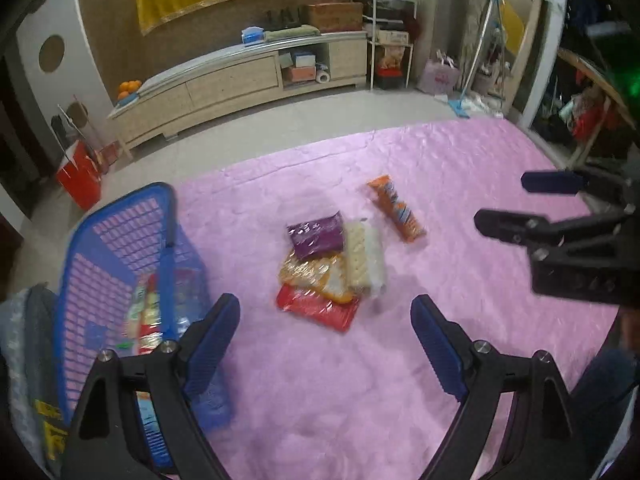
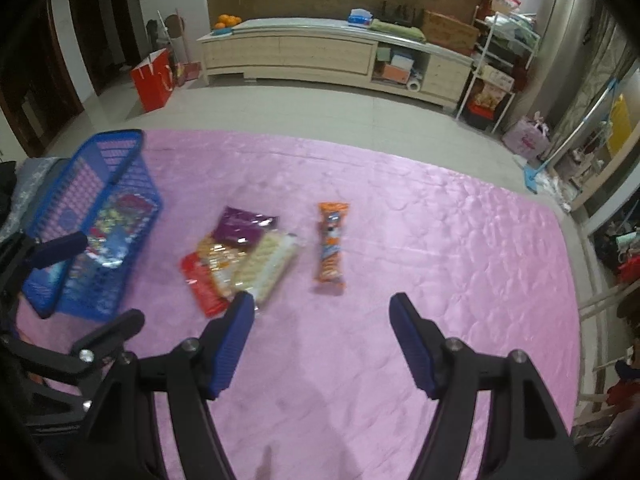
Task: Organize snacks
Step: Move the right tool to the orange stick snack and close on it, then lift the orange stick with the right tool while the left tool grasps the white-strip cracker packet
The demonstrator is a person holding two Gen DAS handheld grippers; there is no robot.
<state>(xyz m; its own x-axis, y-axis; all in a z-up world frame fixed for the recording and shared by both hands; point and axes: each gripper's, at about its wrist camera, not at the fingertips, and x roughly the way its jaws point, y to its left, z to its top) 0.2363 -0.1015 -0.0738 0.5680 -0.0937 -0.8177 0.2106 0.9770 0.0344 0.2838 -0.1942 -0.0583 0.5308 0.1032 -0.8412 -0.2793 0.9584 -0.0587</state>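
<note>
Both the left gripper and right gripper hang wide apart and empty above the pink cloth. Ahead of their fingertips lie overlapping snack packets, an orange packet apart, blue basket leftward.

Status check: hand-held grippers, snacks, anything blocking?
Left hand-held gripper open, empty. Right hand-held gripper open, empty. Four packets piled, orange packet apart, all on pink cloth; blue basket part-filled. Path clear.
</note>
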